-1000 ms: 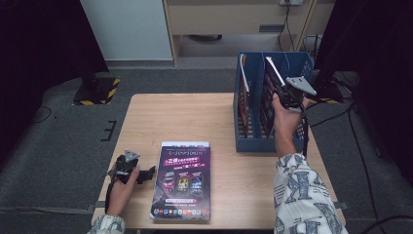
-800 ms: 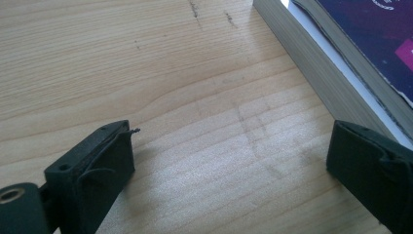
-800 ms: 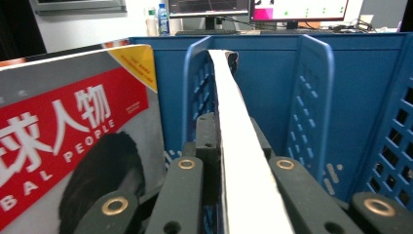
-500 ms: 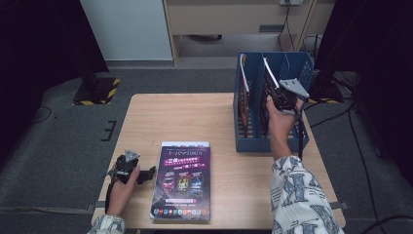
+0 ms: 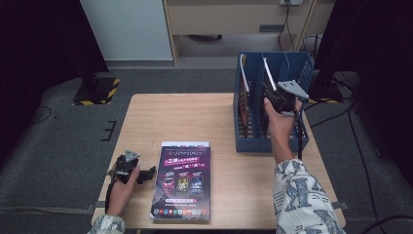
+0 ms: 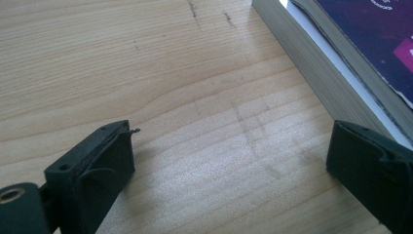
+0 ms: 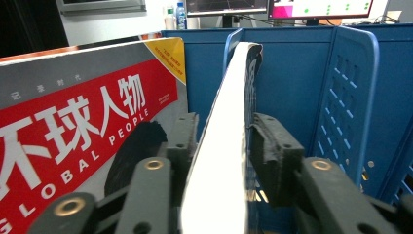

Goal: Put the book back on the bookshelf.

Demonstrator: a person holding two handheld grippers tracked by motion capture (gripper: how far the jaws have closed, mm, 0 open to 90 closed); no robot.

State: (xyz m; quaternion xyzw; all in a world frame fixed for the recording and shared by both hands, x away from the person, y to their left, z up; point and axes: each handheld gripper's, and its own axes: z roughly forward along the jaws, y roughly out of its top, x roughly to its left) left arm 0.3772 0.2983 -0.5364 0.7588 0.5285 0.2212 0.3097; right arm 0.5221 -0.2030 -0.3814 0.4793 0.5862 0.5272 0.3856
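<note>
R gripper jaws opening, magazine in rack

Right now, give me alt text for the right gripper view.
The right gripper has just been opening around an upright magazine in a blue file rack. Beside it stands a red Global People magazine.

— The file rack?
— Blue, with perforated dividers. The magazine inside it is red and grey, with white lettering and a yellow corner.
— And the book on the pale wood-grain table?
— Dark purple cover.
</note>
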